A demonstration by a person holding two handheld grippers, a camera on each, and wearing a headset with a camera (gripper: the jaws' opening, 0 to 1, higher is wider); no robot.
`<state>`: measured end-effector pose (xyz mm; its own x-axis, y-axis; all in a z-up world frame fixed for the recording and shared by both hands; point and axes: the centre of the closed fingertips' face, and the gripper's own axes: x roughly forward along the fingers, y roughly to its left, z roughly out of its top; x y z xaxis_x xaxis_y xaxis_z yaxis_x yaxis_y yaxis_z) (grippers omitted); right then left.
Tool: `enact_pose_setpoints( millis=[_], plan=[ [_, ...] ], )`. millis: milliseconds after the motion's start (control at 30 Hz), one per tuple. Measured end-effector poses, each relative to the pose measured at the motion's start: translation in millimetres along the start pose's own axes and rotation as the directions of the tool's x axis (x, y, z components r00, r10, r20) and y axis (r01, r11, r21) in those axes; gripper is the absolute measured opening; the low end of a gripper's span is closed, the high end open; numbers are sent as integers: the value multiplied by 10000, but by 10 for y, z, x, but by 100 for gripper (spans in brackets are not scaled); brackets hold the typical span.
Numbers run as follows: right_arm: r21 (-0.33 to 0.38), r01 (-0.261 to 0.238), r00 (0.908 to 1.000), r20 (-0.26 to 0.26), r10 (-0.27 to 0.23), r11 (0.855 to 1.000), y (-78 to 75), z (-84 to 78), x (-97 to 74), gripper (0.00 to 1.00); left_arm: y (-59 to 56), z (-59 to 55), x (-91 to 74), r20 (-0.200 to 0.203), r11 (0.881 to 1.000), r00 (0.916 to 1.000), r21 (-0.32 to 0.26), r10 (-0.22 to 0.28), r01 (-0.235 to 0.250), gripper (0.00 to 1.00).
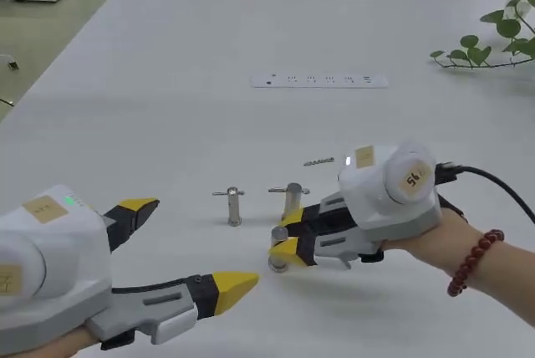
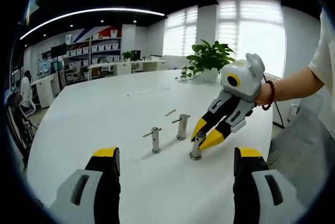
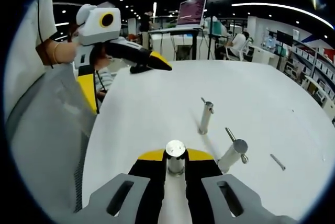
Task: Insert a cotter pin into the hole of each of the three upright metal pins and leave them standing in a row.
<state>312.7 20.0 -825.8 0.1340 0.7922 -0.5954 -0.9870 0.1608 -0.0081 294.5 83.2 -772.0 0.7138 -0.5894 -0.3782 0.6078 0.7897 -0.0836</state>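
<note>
Right gripper view: your right gripper (image 3: 175,157) has its jaws clamped on the bare upright pin (image 3: 175,149) standing on the counter (image 3: 157,103). The loose cotter pin (image 1: 318,161) lies flat beyond it, well apart from your left gripper (image 1: 191,243), whose jaws are spread wide.

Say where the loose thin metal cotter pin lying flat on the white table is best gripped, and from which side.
Probably mid-length, from straight above, jaws straddling its thin width: the loose thin metal cotter pin lies flat on the white table, apart from the upright metal pins. The open left gripper is free.
</note>
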Motion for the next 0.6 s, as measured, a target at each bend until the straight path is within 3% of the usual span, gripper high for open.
enact_pose_setpoints(
  millis=[600],
  plan=[
    [913, -9, 9964, 843, -68, 9958, -38, 37, -97, 21, -21, -27, 15, -147, 9999, 9999, 91, -84, 85, 91]
  ],
)
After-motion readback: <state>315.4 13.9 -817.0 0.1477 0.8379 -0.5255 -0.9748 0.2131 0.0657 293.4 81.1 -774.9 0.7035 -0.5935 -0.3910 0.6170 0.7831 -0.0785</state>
